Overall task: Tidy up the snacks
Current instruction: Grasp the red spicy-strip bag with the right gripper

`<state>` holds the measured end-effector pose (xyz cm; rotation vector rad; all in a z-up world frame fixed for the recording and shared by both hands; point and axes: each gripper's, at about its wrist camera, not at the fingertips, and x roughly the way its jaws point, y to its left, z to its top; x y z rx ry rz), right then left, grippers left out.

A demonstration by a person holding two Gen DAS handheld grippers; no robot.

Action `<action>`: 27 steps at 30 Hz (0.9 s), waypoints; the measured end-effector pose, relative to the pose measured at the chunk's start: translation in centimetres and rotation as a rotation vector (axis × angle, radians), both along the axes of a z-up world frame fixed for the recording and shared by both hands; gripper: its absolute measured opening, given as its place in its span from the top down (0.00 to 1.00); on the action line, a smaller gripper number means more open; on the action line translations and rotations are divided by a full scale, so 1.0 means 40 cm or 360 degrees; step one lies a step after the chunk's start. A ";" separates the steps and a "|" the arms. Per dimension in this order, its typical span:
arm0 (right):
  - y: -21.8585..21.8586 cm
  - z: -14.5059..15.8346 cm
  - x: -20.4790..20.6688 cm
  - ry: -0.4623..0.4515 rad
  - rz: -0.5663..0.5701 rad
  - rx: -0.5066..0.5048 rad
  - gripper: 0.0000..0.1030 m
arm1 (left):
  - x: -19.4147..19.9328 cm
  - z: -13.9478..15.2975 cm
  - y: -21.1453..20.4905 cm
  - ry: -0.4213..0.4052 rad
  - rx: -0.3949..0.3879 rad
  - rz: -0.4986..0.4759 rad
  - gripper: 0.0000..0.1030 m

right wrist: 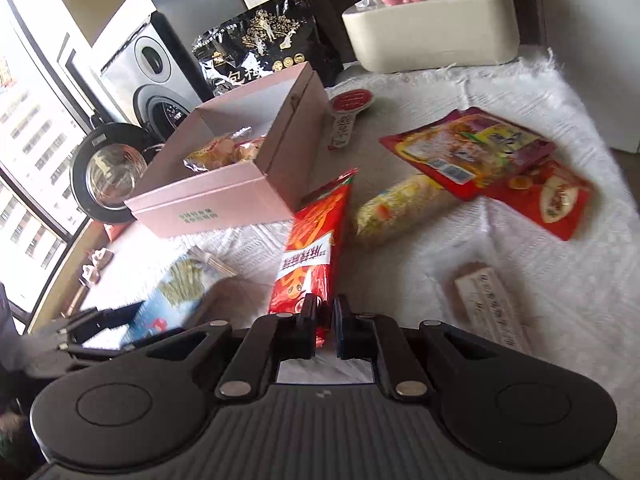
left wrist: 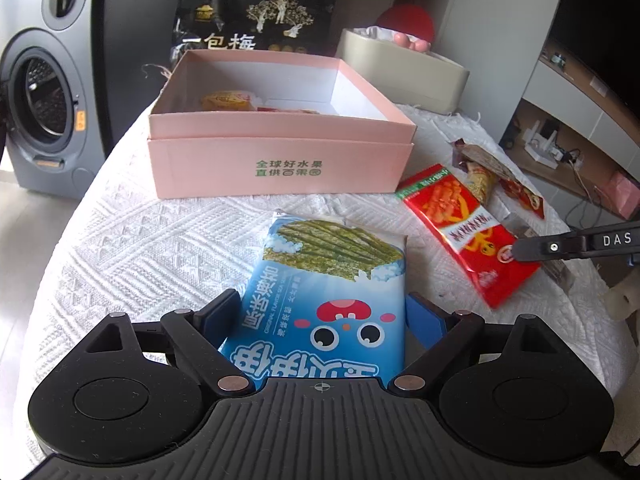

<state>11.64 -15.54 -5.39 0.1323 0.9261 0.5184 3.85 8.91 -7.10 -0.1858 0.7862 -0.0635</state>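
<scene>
A pink open box (left wrist: 280, 160) stands on the white cloth with a few snacks inside; it also shows in the right wrist view (right wrist: 224, 196). My left gripper (left wrist: 324, 316) is shut on a blue seaweed snack pack (left wrist: 332, 292), fingers on both its sides. My right gripper (right wrist: 324, 320) is shut on the near end of a red snack bag (right wrist: 312, 248), which lies right of the box. In the left wrist view the right gripper's finger (left wrist: 560, 246) rests on that red bag (left wrist: 460, 228).
A black plum bag (left wrist: 256, 20) and a beige container (left wrist: 404, 76) stand behind the box. A yellow roll pack (right wrist: 400, 208), red pouches (right wrist: 472, 148), a small cup (right wrist: 346, 116) and a wrapped bar (right wrist: 492, 312) lie on the cloth. A washing machine (left wrist: 44, 92) is left of the table.
</scene>
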 end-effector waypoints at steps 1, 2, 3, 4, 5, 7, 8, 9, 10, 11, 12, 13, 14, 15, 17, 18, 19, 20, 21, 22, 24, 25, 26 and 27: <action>-0.015 0.006 -0.010 -0.0063 -0.0043 -0.0086 0.90 | 0.001 -0.001 -0.003 -0.0002 0.0004 -0.0001 0.10; -0.024 0.013 -0.021 -0.0137 -0.0076 -0.0171 0.89 | 0.002 -0.001 -0.006 -0.0002 0.0010 0.0001 0.09; -0.029 0.021 -0.029 -0.0222 -0.0096 -0.0252 0.86 | 0.006 -0.002 -0.009 -0.0002 0.0018 0.0009 0.09; -0.025 0.030 -0.041 -0.0290 -0.0091 -0.0298 0.86 | 0.007 -0.002 -0.012 0.0000 0.0024 0.0014 0.09; -0.018 0.037 -0.050 -0.0346 -0.0056 -0.0322 0.85 | 0.008 -0.002 -0.015 0.0004 0.0033 0.0017 0.09; 0.007 0.048 -0.068 -0.0432 0.0065 -0.0311 0.58 | 0.012 -0.002 -0.018 0.0013 0.0049 0.0018 0.09; 0.022 0.049 -0.076 -0.0469 0.0125 -0.0307 0.48 | 0.012 -0.002 -0.019 0.0015 0.0052 0.0015 0.09; 0.045 0.047 -0.077 -0.0514 0.0202 -0.0319 0.31 | 0.012 -0.001 -0.018 0.0016 0.0052 0.0013 0.09; 0.065 0.040 -0.080 -0.0549 0.0272 -0.0347 0.28 | 0.012 -0.001 -0.018 0.0016 0.0051 0.0010 0.09; 0.088 0.030 -0.079 -0.0575 0.0346 -0.0393 0.28 | 0.012 -0.001 -0.016 0.0015 0.0049 0.0008 0.09; 0.113 0.016 -0.077 -0.0594 0.0409 -0.0448 0.28 | 0.011 -0.001 -0.015 0.0014 0.0047 0.0006 0.09; 0.132 0.000 -0.071 -0.0604 0.0453 -0.0498 0.28 | 0.010 -0.001 -0.015 0.0012 0.0049 0.0004 0.09; 0.144 -0.014 -0.061 -0.0603 0.0474 -0.0534 0.28 | 0.010 -0.001 -0.016 0.0009 0.0052 0.0001 0.09; 0.159 -0.032 -0.050 -0.0590 0.0478 -0.0572 0.28 | 0.009 -0.002 -0.017 0.0007 0.0055 -0.0002 0.09; 0.161 -0.045 -0.027 -0.0537 0.0424 -0.0563 0.28 | 0.007 -0.002 -0.016 0.0002 0.0056 -0.0008 0.09; 0.154 -0.039 -0.018 -0.0433 0.0391 -0.0499 0.27 | 0.007 -0.002 -0.015 0.0000 0.0054 -0.0011 0.09; 0.147 -0.031 -0.012 -0.0337 0.0390 -0.0422 0.27 | 0.006 -0.002 -0.014 -0.0002 0.0049 -0.0014 0.09; 0.138 -0.024 -0.013 -0.0260 0.0417 -0.0328 0.27 | 0.005 -0.003 -0.012 -0.0005 0.0043 -0.0016 0.09; 0.130 -0.020 -0.019 -0.0176 0.0473 -0.0217 0.27 | 0.006 -0.002 -0.010 -0.0005 0.0036 -0.0016 0.09; 0.126 -0.017 -0.028 -0.0129 0.0508 -0.0157 0.28 | 0.006 -0.002 -0.010 -0.0004 0.0031 -0.0014 0.09; 0.133 -0.015 -0.052 -0.0165 0.0511 -0.0179 0.28 | 0.006 -0.002 -0.010 -0.0002 0.0029 -0.0012 0.09; 0.140 -0.018 -0.064 -0.0220 0.0494 -0.0236 0.28 | 0.006 -0.002 -0.010 -0.0004 0.0031 -0.0013 0.09; 0.149 -0.023 -0.076 -0.0273 0.0473 -0.0293 0.28 | 0.005 -0.002 -0.010 -0.0003 0.0034 -0.0014 0.09; 0.156 -0.029 -0.078 -0.0295 0.0455 -0.0326 0.28 | 0.006 0.000 -0.011 0.0001 0.0037 -0.0015 0.09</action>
